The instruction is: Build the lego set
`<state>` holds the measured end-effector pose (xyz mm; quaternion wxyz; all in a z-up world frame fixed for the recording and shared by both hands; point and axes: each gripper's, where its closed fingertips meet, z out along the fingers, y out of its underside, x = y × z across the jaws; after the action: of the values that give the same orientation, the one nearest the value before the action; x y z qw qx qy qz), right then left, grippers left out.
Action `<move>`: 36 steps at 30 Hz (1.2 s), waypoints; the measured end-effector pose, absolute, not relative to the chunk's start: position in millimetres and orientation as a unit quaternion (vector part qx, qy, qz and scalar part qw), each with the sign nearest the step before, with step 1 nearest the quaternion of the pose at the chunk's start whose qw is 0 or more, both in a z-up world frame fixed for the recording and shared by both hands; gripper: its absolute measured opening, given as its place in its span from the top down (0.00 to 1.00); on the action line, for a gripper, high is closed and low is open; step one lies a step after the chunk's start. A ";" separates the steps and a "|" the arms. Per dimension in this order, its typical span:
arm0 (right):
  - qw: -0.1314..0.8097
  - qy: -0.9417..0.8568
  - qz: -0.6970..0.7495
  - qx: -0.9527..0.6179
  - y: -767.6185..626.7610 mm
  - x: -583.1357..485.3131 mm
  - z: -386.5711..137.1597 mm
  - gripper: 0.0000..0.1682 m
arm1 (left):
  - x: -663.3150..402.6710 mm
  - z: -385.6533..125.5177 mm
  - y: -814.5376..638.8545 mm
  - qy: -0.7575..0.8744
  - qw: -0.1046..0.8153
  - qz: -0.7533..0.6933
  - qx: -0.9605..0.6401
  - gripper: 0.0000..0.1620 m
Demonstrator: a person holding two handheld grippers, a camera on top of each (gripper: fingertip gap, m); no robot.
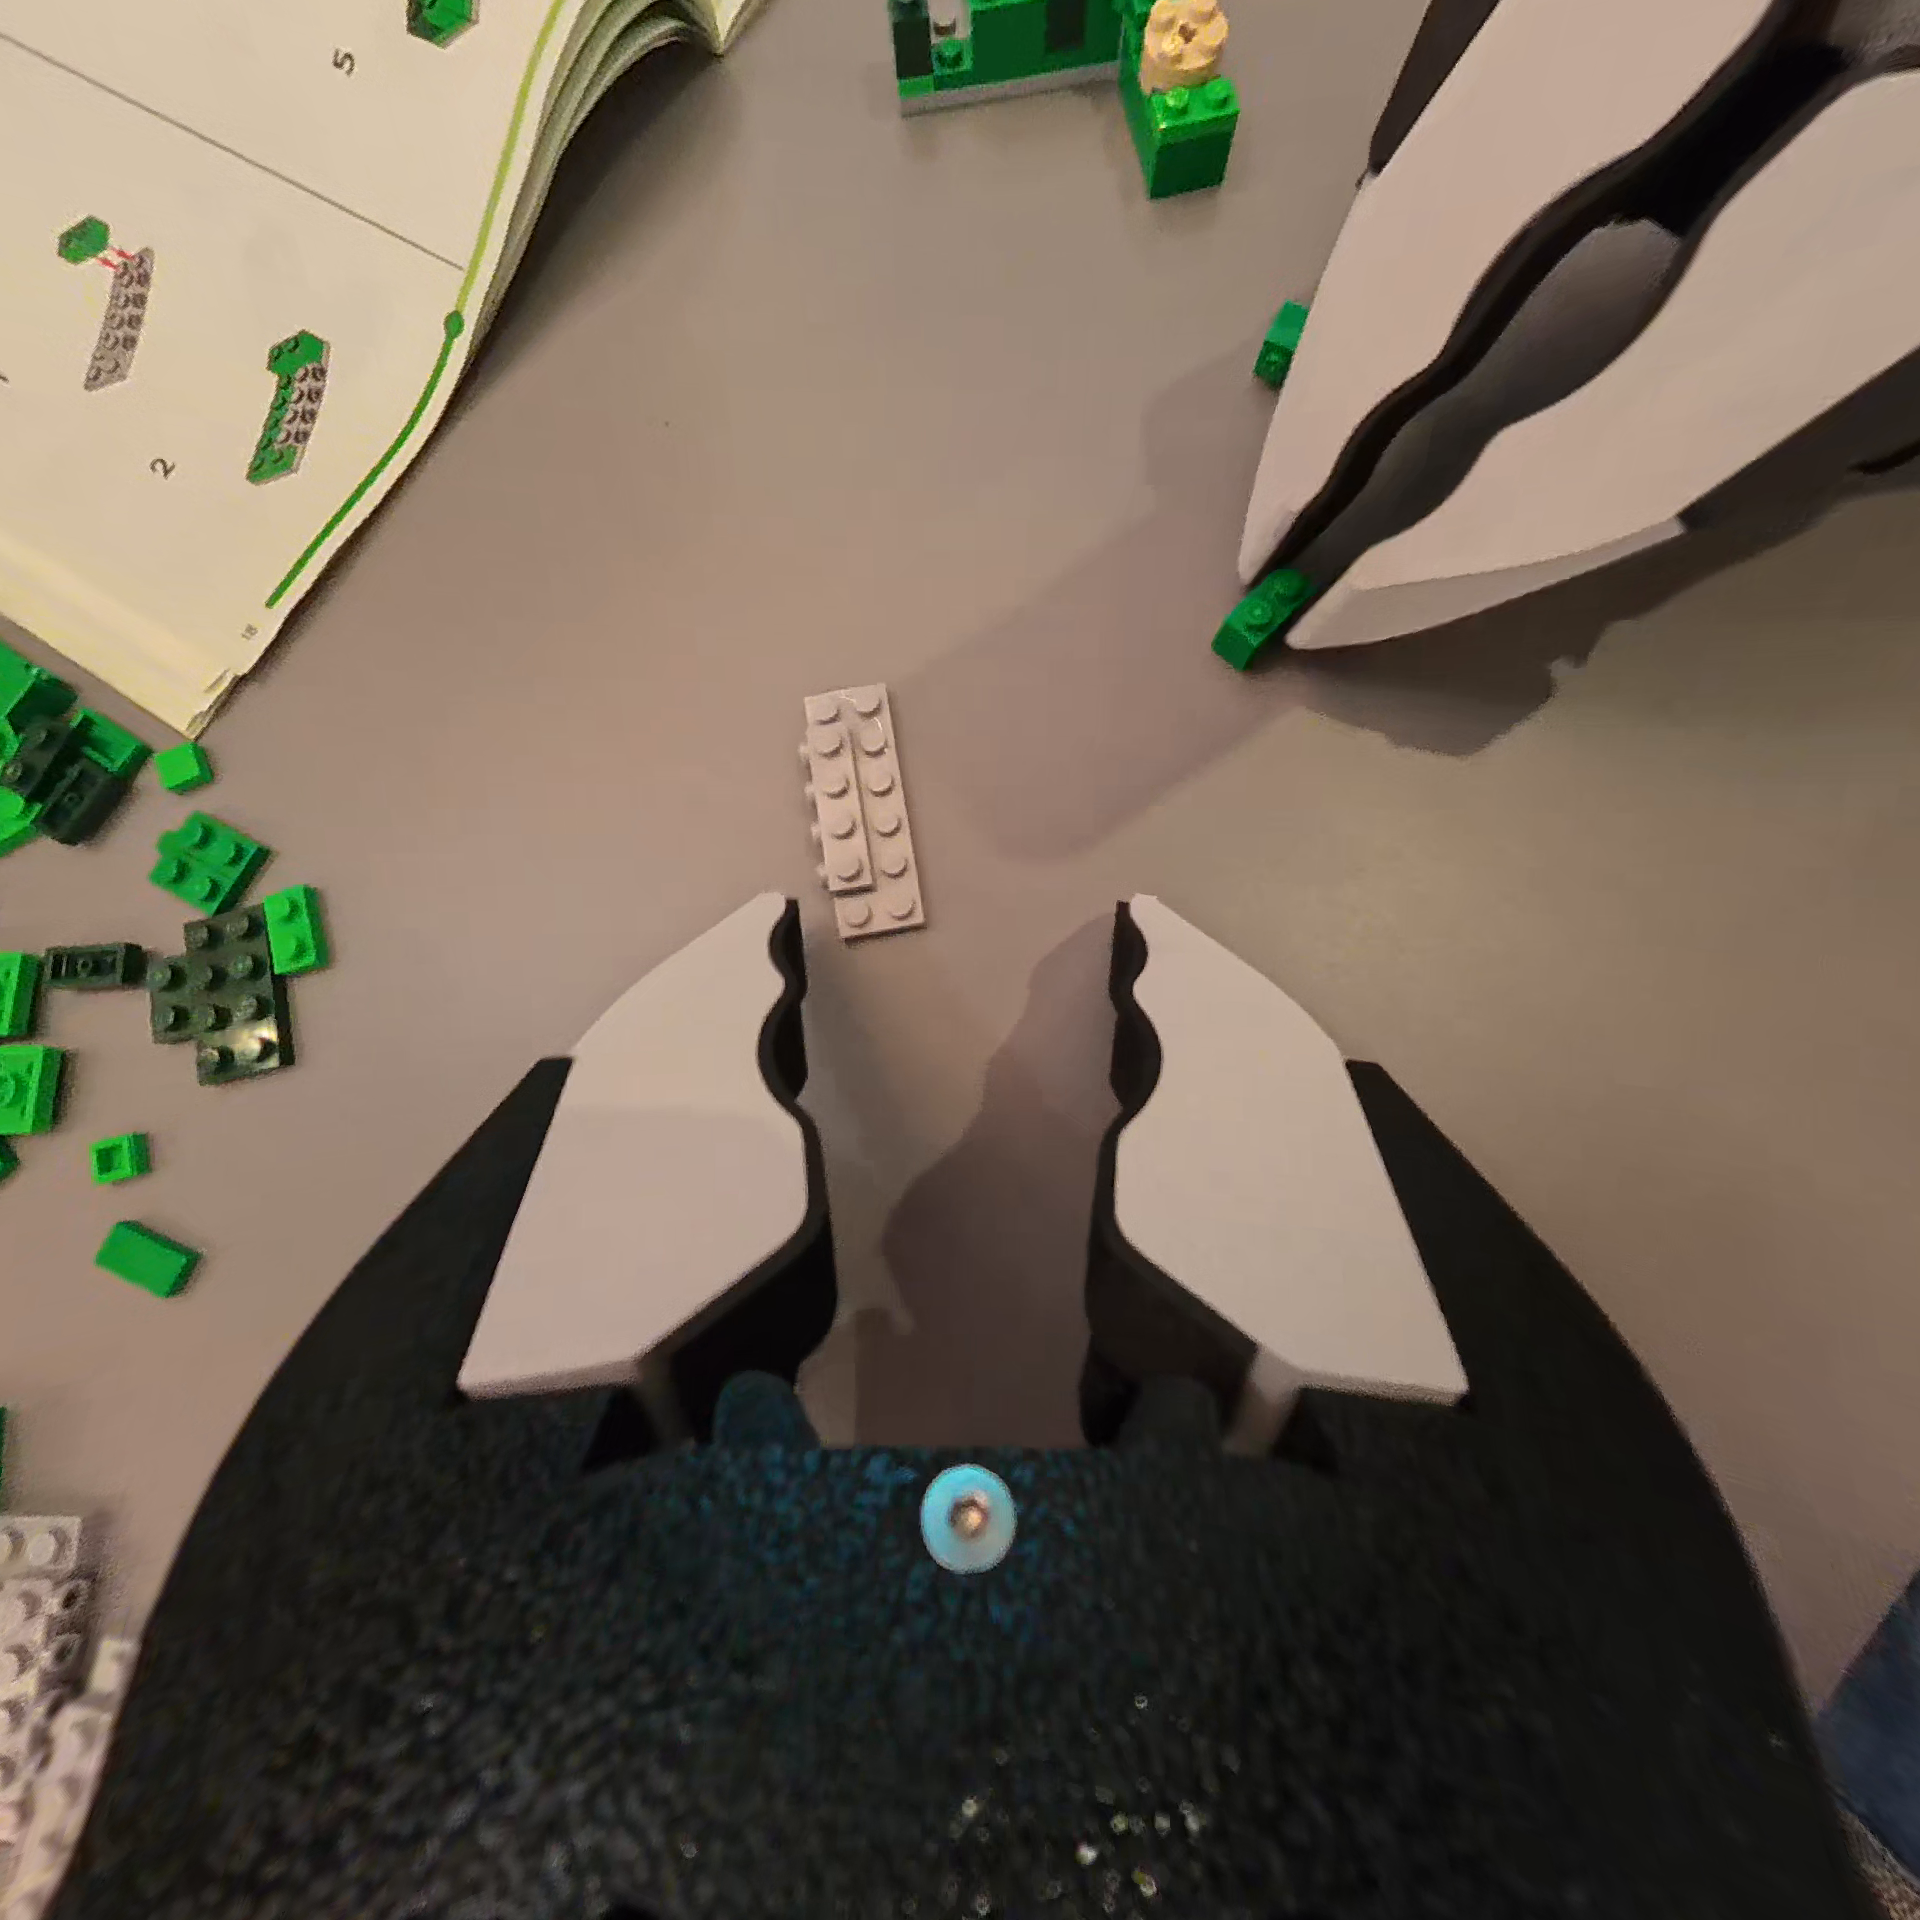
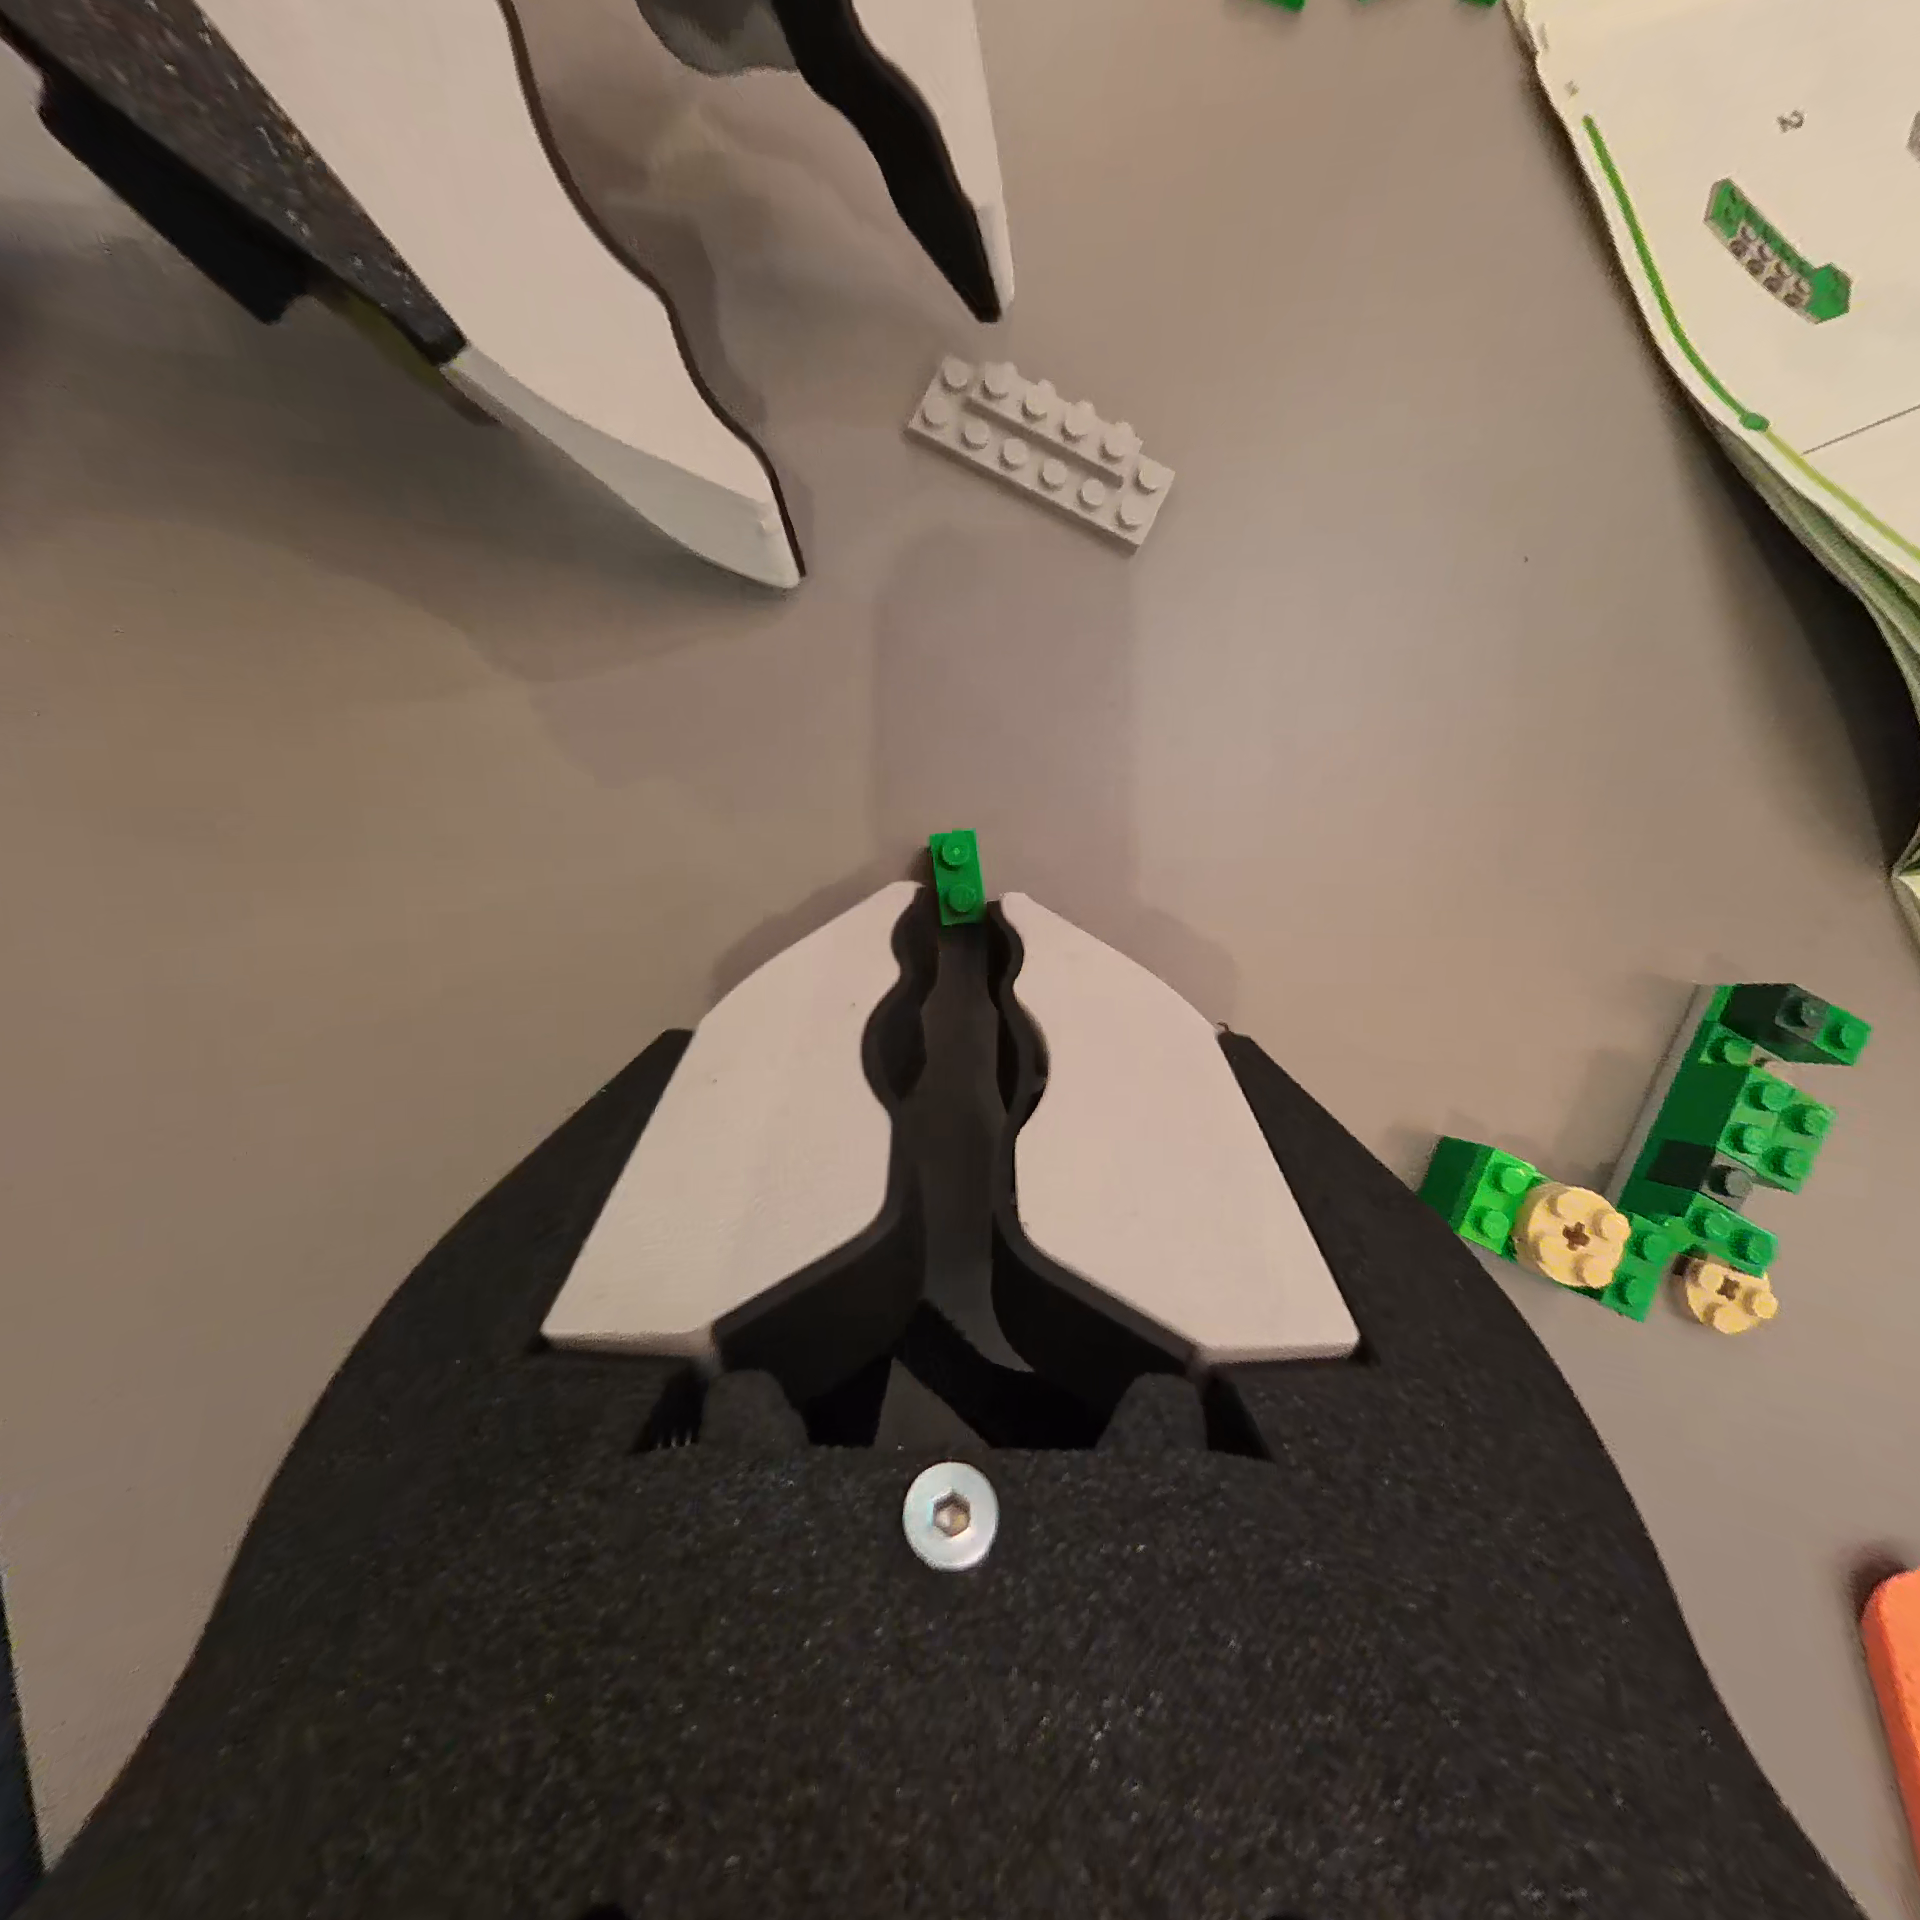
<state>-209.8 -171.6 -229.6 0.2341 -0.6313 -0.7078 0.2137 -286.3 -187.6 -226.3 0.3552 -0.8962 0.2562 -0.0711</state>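
Note:
A grey plate [image 1: 864, 810] with a narrower grey plate stacked on it lies on the grey table; it also shows in the right wrist view [image 2: 1042, 449]. My left gripper [image 1: 956, 909] is open and empty, its tips just short of the plate's near end. My right gripper [image 2: 961, 909] is shut on a small green plate [image 2: 957, 876], which sticks out past the tips. In the left wrist view the right gripper [image 1: 1283, 603] holds that green plate [image 1: 1257, 618] right of the grey plate. The left gripper's fingers [image 2: 644, 447] show in the right wrist view.
An open instruction booklet [image 1: 239, 312] lies at far left. Loose green bricks [image 1: 208, 966] lie below it, grey pieces [image 1: 42, 1621] at the bottom left. A partly built green model with tan round pieces [image 2: 1683, 1174] stands at right. An orange object [image 2: 1896, 1662] sits at the right edge.

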 end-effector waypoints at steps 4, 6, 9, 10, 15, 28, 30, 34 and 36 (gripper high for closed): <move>0.241 -0.698 0.221 -0.636 -168.0 -212.0 -224.8 0.95 | -280.6 -229.3 -188.9 0.240 0.357 -0.089 -0.898 0.63; 0.252 -0.689 0.232 -0.639 -163.0 -215.9 -218.0 0.95 | -276.0 -229.7 -190.2 0.238 0.357 -0.102 -0.898 0.62; 0.269 -0.678 0.246 -0.638 -153.1 -223.0 -207.5 0.95 | -263.0 -227.9 -194.2 0.244 0.357 -0.133 -0.892 0.61; 0.273 -0.678 0.250 -0.635 -149.5 -226.0 -204.9 0.95 | -257.1 -226.9 -196.1 0.248 0.357 -0.147 -0.888 0.61; 0.266 -0.705 0.292 -0.590 -140.2 -249.5 -195.1 0.95 | -269.8 -214.2 -187.2 0.251 0.401 -0.118 -0.873 0.70; 0.307 -0.692 0.255 -0.602 -119.2 -254.4 -188.8 0.95 | -278.6 -227.8 -159.0 0.130 0.391 -0.033 -0.911 0.71; 0.313 -0.687 0.252 -0.606 -119.2 -244.3 -187.7 0.95 | -276.9 -228.1 -158.5 0.127 0.386 -0.028 -0.913 0.74; 0.323 -0.671 0.263 -0.614 -119.7 -229.3 -182.3 0.95 | -271.7 -228.1 -160.3 0.132 0.374 -0.019 -0.918 0.81; 0.332 -0.664 0.268 -0.614 -119.5 -224.7 -179.3 0.95 | -268.5 -228.2 -160.9 0.135 0.372 -0.015 -0.918 0.85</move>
<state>-224.7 -119.5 -179.3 0.3323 -0.6144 -0.6636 0.2677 -268.5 -160.9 -228.2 0.3724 -0.9181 0.1347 -0.0149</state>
